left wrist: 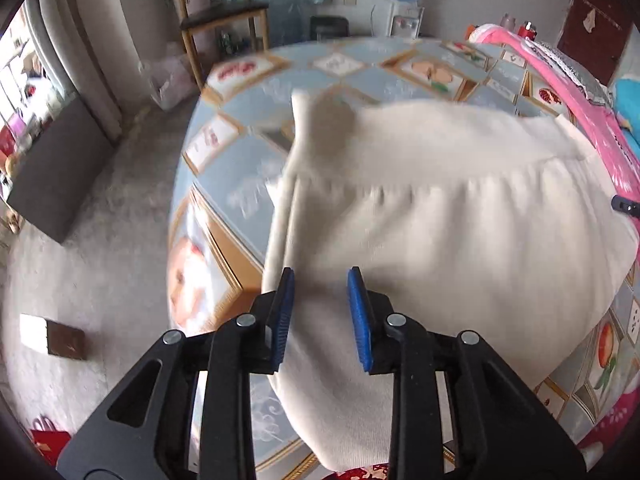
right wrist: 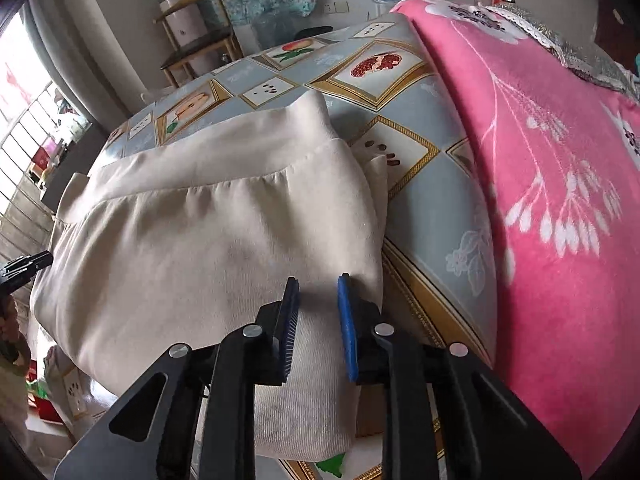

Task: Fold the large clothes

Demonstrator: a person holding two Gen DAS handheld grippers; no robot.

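Fruit-patterned oilcloth (left wrist: 248, 152) is covering the table, with a cream sweatshirt (left wrist: 460, 232) lying folded across its near half. A pink floral blanket (right wrist: 560, 200) is lying along the table's right side, just beside the garment. Beyond the far edge a wooden chair (left wrist: 224, 20) is standing; bare grey floor (left wrist: 80, 240) is lying open to the left. The left gripper (left wrist: 320, 312) and right gripper (right wrist: 318, 324) are both hovering slightly open over the garment's near corners, gripping nothing.
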